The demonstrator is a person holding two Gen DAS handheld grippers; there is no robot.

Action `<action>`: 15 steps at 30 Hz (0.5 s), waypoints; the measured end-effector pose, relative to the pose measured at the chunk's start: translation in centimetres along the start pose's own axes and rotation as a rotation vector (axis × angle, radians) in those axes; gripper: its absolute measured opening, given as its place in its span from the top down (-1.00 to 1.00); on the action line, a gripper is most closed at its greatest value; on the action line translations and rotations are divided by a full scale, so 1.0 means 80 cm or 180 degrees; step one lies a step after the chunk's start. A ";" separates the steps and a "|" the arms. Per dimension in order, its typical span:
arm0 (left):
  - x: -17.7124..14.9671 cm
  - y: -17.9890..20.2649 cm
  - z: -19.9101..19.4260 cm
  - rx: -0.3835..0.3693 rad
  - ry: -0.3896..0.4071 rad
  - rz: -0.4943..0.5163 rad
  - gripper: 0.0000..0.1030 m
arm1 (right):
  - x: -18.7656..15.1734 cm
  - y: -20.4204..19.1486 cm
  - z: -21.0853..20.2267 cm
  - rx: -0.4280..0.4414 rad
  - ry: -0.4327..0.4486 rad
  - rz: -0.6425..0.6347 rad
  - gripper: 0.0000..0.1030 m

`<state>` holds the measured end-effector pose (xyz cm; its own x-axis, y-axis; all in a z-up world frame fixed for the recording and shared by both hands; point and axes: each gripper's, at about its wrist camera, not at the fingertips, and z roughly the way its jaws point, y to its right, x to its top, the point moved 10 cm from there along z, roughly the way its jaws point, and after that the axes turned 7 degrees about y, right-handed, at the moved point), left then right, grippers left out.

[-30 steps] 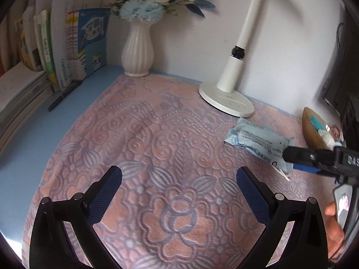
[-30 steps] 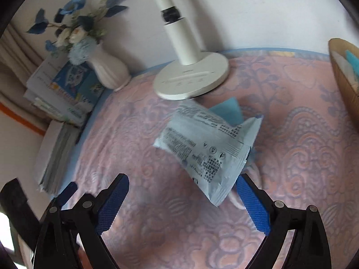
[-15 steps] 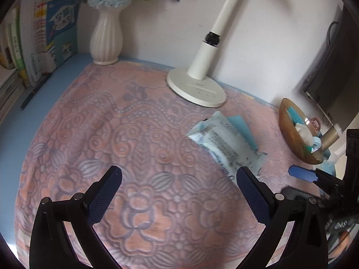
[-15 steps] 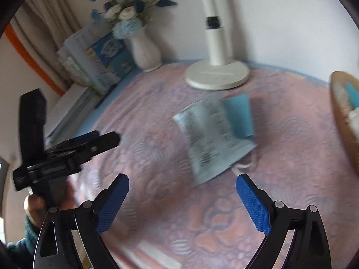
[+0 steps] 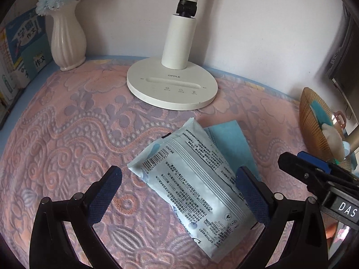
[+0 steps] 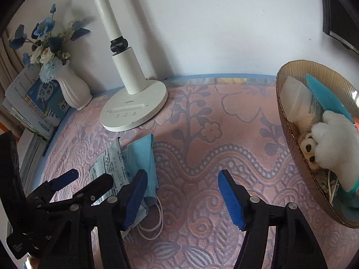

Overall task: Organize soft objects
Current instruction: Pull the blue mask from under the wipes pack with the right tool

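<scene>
A pale blue wipes packet (image 5: pixel 190 179) lies printed side up on the pink patterned cloth (image 5: pixel 67 134), partly covering a blue face mask (image 5: pixel 231 139). My left gripper (image 5: pixel 178 190) is open and straddles the packet, its pads not pressing on it. To the right of the packet (image 6: pixel 112 163) and the mask (image 6: pixel 143 157) is my right gripper (image 6: pixel 184 198). Its jaws are closing, with only bare cloth between them. The mask's white ear loops (image 6: pixel 154 226) trail beside its left finger. In the right wrist view the left gripper (image 6: pixel 89 177) hovers over the packet.
A brown ribbed basket (image 6: pixel 291 134) at the right holds a white plush toy (image 6: pixel 332 139), a packet and blue items. A white lamp base (image 5: pixel 172 87) stands behind the packet. A white vase (image 5: pixel 67 38) and books (image 5: pixel 20 51) are at the back left.
My left gripper has swung right and forward until the packet lies between its fingers. My right gripper has moved right, away from the packet, and its jaws have narrowed.
</scene>
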<state>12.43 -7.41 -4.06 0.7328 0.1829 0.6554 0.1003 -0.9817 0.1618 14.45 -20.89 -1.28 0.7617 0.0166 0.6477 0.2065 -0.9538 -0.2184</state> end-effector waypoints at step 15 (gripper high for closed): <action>-0.013 -0.053 -0.029 0.0193 -0.0054 0.0343 -0.96 | -0.001 -0.055 0.055 0.0223 -0.0110 -0.0316 -0.26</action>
<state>9.65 -3.31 -3.70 0.7528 0.0757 0.6538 0.0605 -0.9971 0.0457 16.17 -15.38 -3.59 0.7557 0.1215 0.6435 0.3236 -0.9236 -0.2056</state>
